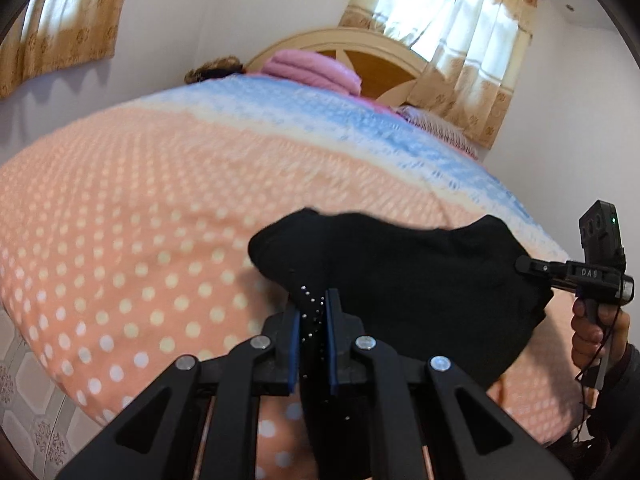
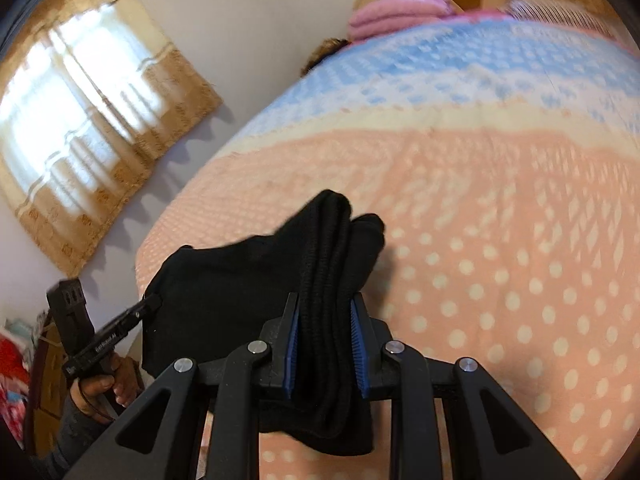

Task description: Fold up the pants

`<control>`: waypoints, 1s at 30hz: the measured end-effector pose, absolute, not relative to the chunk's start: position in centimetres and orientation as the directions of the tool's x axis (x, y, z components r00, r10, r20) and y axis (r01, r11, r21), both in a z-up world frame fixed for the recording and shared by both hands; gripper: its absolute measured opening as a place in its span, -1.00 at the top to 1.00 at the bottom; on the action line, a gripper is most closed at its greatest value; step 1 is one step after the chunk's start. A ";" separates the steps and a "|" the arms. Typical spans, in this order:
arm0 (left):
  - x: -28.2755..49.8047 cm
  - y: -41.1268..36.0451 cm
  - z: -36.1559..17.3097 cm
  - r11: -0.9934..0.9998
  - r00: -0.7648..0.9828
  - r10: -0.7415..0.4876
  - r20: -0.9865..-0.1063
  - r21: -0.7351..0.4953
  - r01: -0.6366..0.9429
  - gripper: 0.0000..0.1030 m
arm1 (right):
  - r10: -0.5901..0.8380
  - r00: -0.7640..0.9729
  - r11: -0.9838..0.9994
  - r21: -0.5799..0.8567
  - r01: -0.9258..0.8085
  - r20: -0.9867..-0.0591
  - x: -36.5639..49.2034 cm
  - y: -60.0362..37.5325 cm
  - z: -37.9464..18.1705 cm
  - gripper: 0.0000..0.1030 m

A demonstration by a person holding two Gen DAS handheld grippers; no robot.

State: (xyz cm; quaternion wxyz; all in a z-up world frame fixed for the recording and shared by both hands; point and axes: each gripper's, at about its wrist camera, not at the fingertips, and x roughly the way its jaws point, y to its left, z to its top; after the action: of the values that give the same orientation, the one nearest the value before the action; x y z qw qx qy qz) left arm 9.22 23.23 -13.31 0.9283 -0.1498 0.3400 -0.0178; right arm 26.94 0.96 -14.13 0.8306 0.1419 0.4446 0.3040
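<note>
The black pants (image 1: 404, 280) hang stretched between my two grippers above the near edge of the bed. My left gripper (image 1: 314, 300) is shut on one end of the pants, where small shiny studs show. My right gripper (image 2: 325, 304) is shut on the other end, a thick bunched ribbed band (image 2: 332, 264). The right gripper also shows in the left wrist view (image 1: 524, 264), clamped on the pants' far corner. The left gripper shows in the right wrist view (image 2: 154, 300), clamped on the cloth's left edge (image 2: 208, 300).
The bed (image 1: 140, 200) has a peach polka-dot and blue cover. Folded pink blankets (image 1: 312, 66) and a pillow (image 1: 436, 122) lie by the wooden headboard (image 1: 380, 64). Curtained windows (image 1: 452, 20) are behind. Tiled floor (image 1: 36, 420) shows at lower left.
</note>
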 end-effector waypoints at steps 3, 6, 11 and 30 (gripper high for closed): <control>9.5 22.8 -14.6 0.955 0.762 -0.143 -0.632 -0.291 -0.062 0.66 | 0.627 0.410 0.778 0.514 -0.362 -0.662 27.3 0.4 -15.4 0.53; 9.6 22.3 -15.1 0.963 0.766 -0.119 -0.632 -0.262 -0.066 0.58 | 0.629 0.409 0.777 0.517 -0.360 -0.661 27.3 0.3 -15.7 0.52; 9.2 23.4 -15.1 0.959 0.770 -0.106 -0.630 -0.269 -0.088 0.39 | 0.626 0.416 0.780 0.517 -0.354 -0.659 27.1 0.3 -15.7 0.50; 8.3 21.7 -14.9 0.980 0.773 0.031 -0.634 -0.131 -0.148 0.14 | 0.490 0.503 0.869 0.352 -0.349 -0.712 25.7 1.1 -14.7 0.24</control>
State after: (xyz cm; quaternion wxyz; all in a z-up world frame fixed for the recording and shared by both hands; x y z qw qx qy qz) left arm 8.34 21.70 -14.86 0.9374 -0.0871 0.3338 0.0477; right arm 25.66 1.12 -14.71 0.8632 0.0812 0.4351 0.2429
